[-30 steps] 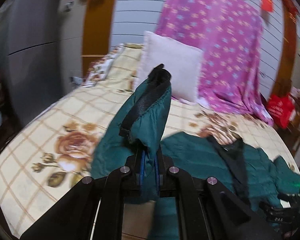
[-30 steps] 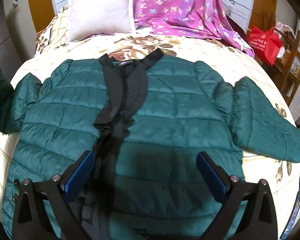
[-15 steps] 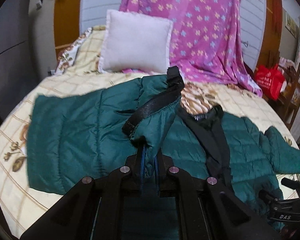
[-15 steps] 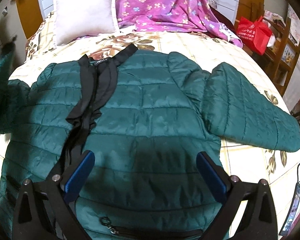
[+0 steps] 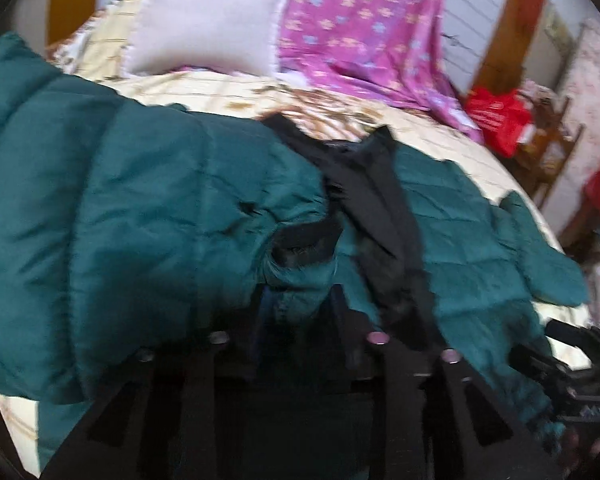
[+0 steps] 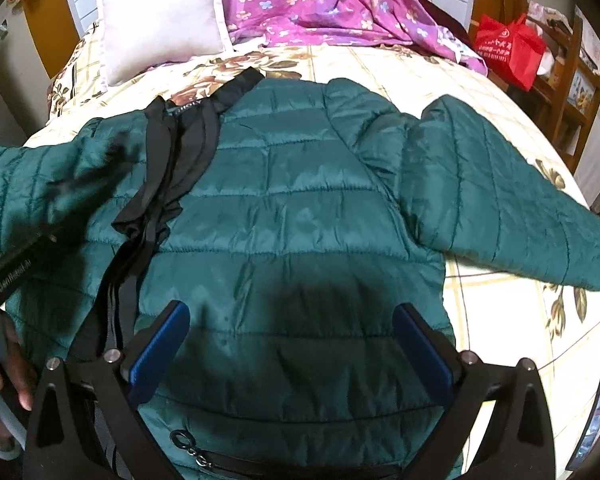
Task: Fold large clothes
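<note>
Left wrist view, blurred: the left gripper (image 5: 296, 304) tilts down at lower centre, its jaws just easing apart, the quilted green jacket (image 5: 148, 208)'s cuff (image 5: 300, 256) between them. Whether they pinch is unclear.

Right wrist view: the right gripper (image 6: 288, 344) points steeply down, blue pads (image 6: 158, 346) spread wide over the puffy jacket, which fills the floral bedspread (image 6: 496, 292); bare bed lies at right.
</note>
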Tool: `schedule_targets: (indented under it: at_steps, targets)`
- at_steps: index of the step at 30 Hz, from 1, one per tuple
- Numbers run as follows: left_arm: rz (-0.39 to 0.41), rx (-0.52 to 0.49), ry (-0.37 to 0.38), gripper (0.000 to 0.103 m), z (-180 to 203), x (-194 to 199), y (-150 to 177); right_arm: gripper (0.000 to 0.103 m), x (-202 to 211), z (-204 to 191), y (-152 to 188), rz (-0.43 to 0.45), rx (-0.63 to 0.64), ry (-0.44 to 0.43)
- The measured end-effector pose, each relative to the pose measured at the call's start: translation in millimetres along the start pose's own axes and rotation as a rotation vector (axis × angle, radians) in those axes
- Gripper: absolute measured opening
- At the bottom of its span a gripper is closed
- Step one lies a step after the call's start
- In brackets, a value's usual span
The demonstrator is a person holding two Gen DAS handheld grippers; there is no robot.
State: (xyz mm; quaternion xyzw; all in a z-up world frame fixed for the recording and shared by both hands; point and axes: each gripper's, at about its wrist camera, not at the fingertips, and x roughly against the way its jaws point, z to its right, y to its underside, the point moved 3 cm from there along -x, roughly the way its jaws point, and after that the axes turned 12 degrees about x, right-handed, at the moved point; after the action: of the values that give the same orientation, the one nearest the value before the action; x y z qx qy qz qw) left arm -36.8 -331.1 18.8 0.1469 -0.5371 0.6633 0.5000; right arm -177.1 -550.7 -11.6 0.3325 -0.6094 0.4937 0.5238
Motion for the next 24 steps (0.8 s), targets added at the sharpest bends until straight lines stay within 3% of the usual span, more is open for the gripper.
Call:
schedule_targets:
  at_steps: [3,6,10,14,19,22,23,24]
  targets:
    - [-0.010,-0.006,0.077,0.016,5.4,20.6,1.9,0.103,4.5,0.7,-2.4,0.011,-0.014,-0.015]
    - [0.019,-0.039,0.100,0.016,6.5,52.9,1.2,0.103,11.7,-4.1,-9.7,0.049,-0.029,-0.051]
    - [0.077,-0.073,0.056,0.016,-8.6,100.3,-2.5,0.103,18.7,-29.9,-27.6,0.096,-0.009,-0.154]
    - [0.145,-0.049,-0.035,0.016,-48.6,137.5,-7.7,0.103,11.0,-69.5,-53.6,0.124,0.026,-0.267]
    - [0.206,0.019,-0.094,0.016,-99.5,162.9,-11.8,0.102,-15.1,-115.7,-86.7,0.122,0.090,-0.309]
    - [0.202,0.053,-0.120,0.016,-124.2,163.8,-9.3,0.094,-42.0,-132.8,-101.9,0.082,0.111,-0.284]
    - [0.196,0.066,-0.128,0.016,-132.1,162.1,-8.3,0.085,-50.0,-136.3,-103.2,0.067,0.112,-0.278]
    - [0.190,0.075,-0.134,0.016,-136.9,160.9,-7.5,0.066,-61.6,-140.5,-104.0,0.046,0.108,-0.294]
